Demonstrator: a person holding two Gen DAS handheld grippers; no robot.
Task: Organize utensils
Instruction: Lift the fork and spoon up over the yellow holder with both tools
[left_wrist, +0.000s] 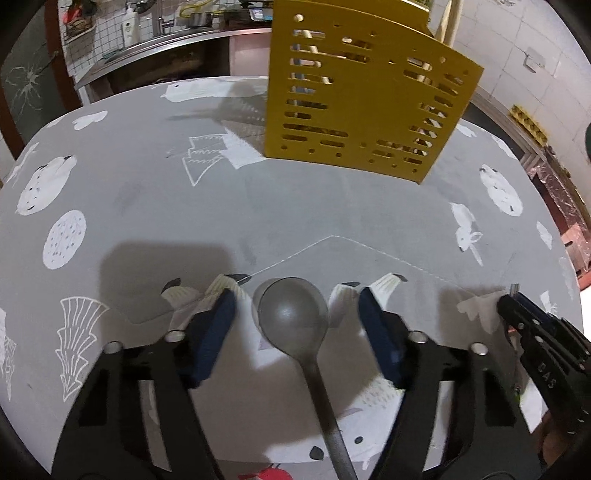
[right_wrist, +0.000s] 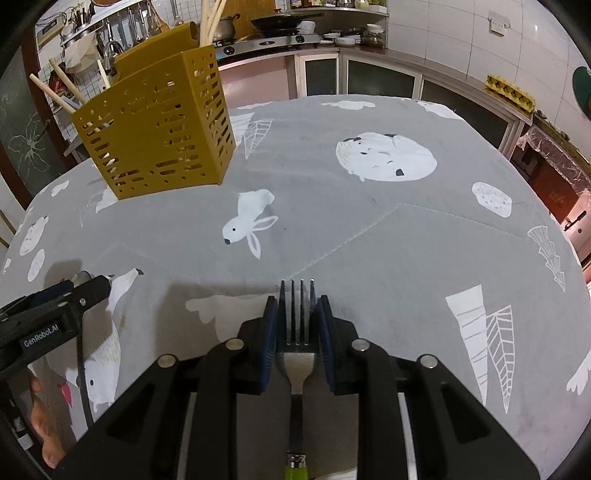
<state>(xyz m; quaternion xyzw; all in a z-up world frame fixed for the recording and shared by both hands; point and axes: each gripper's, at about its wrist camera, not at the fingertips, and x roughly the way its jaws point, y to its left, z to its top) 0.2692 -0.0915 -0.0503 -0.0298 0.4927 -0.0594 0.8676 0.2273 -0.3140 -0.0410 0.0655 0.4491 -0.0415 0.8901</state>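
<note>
Grey metal spoon (left_wrist: 293, 317) framed by left gripper (left_wrist: 295, 314), unclamped.
Metal fork (right_wrist: 297, 332) is pinched by right gripper (right_wrist: 295, 321); "GenRobot.AI" is read on the left.

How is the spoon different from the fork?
The spoon has a round bowl; the fork has four straight prongs. The spoon lies between the left gripper's blue pads with gaps on both sides, while the right gripper is shut on the fork. The fork's handle turns green at the end; the spoon's looks plain grey. Both are metal and point toward the yellow holder.
</note>
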